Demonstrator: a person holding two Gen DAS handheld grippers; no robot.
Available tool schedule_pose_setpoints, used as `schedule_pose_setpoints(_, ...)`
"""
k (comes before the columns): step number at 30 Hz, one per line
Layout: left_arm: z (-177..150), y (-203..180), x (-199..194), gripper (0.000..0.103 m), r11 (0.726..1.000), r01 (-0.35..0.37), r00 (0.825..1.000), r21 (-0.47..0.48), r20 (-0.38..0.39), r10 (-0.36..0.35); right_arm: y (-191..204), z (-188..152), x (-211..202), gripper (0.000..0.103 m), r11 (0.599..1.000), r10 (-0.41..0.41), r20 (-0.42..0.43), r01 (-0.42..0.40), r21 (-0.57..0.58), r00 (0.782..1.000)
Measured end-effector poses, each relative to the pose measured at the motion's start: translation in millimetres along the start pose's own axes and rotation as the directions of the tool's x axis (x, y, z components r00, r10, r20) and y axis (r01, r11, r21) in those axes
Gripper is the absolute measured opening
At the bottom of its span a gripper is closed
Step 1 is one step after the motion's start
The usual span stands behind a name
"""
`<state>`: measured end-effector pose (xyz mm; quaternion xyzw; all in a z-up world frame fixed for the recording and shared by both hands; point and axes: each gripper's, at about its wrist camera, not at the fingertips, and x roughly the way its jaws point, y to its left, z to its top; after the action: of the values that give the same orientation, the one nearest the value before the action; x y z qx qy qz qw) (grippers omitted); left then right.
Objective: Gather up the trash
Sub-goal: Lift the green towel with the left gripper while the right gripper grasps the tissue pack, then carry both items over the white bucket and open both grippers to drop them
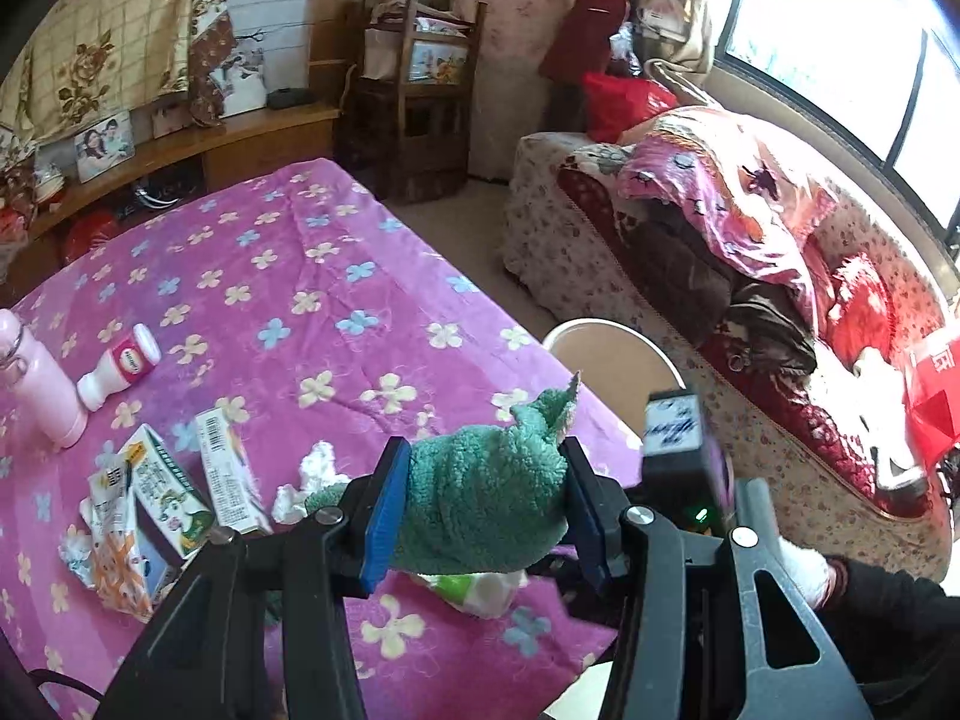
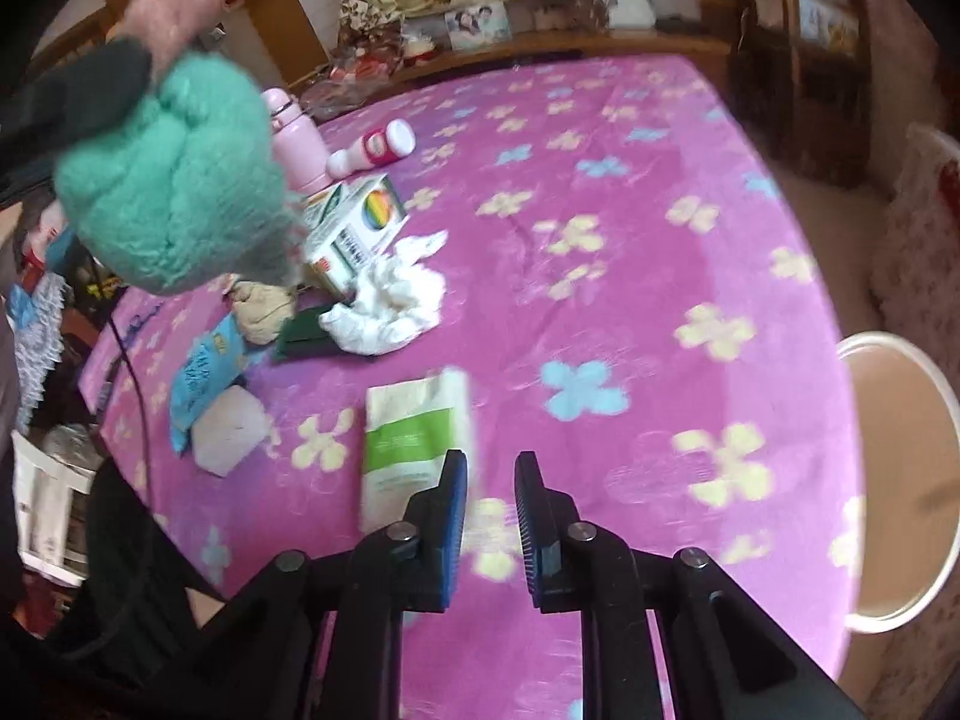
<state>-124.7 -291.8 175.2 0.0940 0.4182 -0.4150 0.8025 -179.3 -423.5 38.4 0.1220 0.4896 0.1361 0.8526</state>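
Now, line by line:

Left gripper (image 1: 480, 510): the two blue fingers (image 1: 384, 516) are clamped on a green cloth (image 1: 492, 492), one finger on each side of it. The cloth bulges out between them and one corner sticks up past the fingertips.

Green cloth in the right view: it hangs up high, to the far left of the right fingers, lifted off the surface (image 2: 630, 276).

Right gripper (image 2: 491, 516): the fingers are apart with nothing between them. They hover low over the pink flowered cover.

Packet (image 2: 414, 438): a flat white and green packet lies on the surface just to the left of the right fingers, its near end beside the left fingertip.

Tissue (image 2: 390, 306): a crumpled white tissue lies farther ahead of the right fingers, a little to the left, touching a dark green item.

Boxes (image 1: 180, 480): small cartons lie together to the left of the left fingers. In the right view one box with a rainbow circle sits just behind the tissue.

Bottles: a pink flask (image 1: 39, 378) stands far left of the left fingers; a small white bottle (image 1: 120, 366) lies on its side near it.

Blue wrapper (image 2: 201, 372): left of the packet, beside a pale square pad.
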Motion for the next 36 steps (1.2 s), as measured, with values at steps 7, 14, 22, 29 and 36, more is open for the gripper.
schedule_pose_setpoints(7,-8,43,-24,0.051,0.994,-0.072,0.997,-0.081,0.016,0.073,5,2,27,0.023,0.993,0.105,0.011,-0.105,0.049,0.994)
schedule_pose_setpoints(14,-25,68,-29,0.051,0.988,-0.084,0.996,-0.128,0.011,0.086,8,7,32,0.103,0.991,0.125,0.019,-0.126,0.048,0.992)
schedule_pose_setpoints(22,-31,68,-21,0.051,0.988,-0.079,0.997,-0.131,0.005,0.08,41,9,51,0.103,0.995,-0.057,-0.079,0.049,-0.092,0.995)
schedule_pose_setpoints(29,-30,62,-19,0.051,0.99,-0.07,0.997,-0.126,0.003,0.071,44,7,61,0.097,0.983,-0.154,-0.056,0.147,-0.112,0.987)
schedule_pose_setpoints(36,-16,40,-9,0.051,0.994,-0.032,0.999,-0.102,0.012,0.034,15,2,29,0.039,0.982,-0.176,-0.011,0.175,-0.077,0.984)
